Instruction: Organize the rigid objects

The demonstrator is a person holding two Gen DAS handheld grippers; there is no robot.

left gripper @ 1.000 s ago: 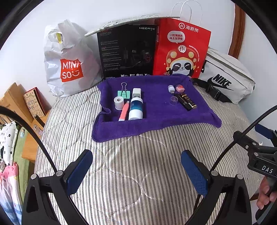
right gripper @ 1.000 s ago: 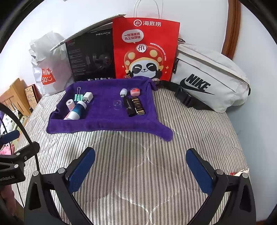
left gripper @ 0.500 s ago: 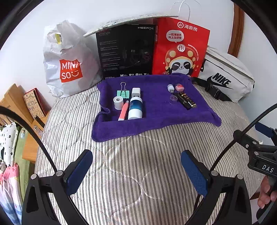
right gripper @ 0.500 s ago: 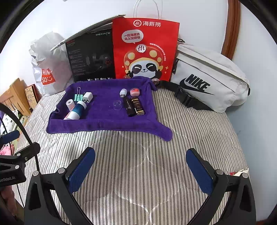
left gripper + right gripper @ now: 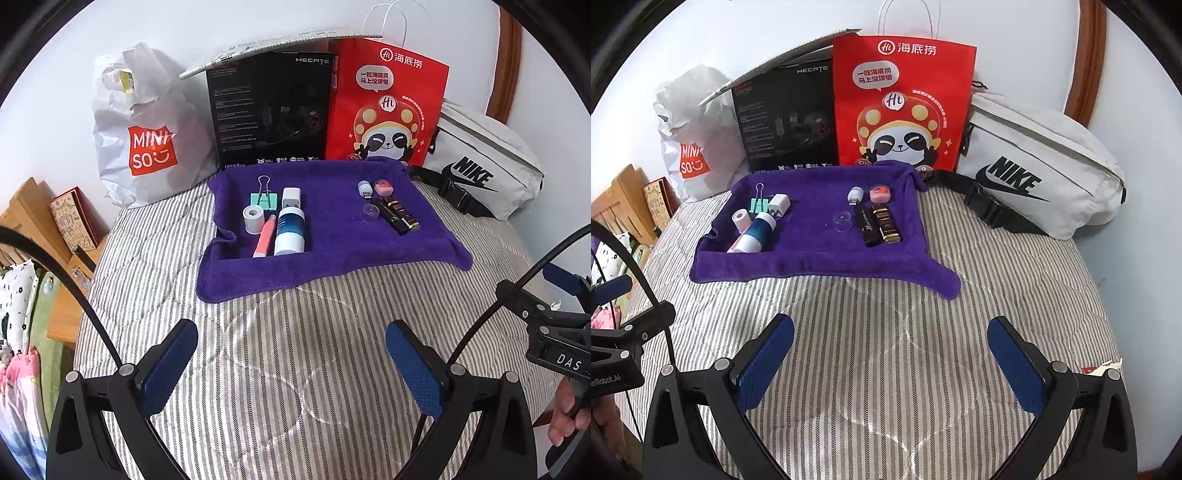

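Observation:
A purple towel lies on the striped bed. On its left lie a green binder clip, a white charger, a white tape roll, a pink pen and a blue-white bottle. On its right lie a small white USB plug, a pink case, a clear cap and two dark tubes. My left gripper and right gripper are open and empty over the bedspread, well short of the towel.
A white Miniso bag, a black box, a red panda bag and a white Nike pouch stand along the wall behind the towel. A wooden stand is off the bed's left edge.
The scene has shifted slightly in the left wrist view; both grippers stay open and nothing on the towel moved.

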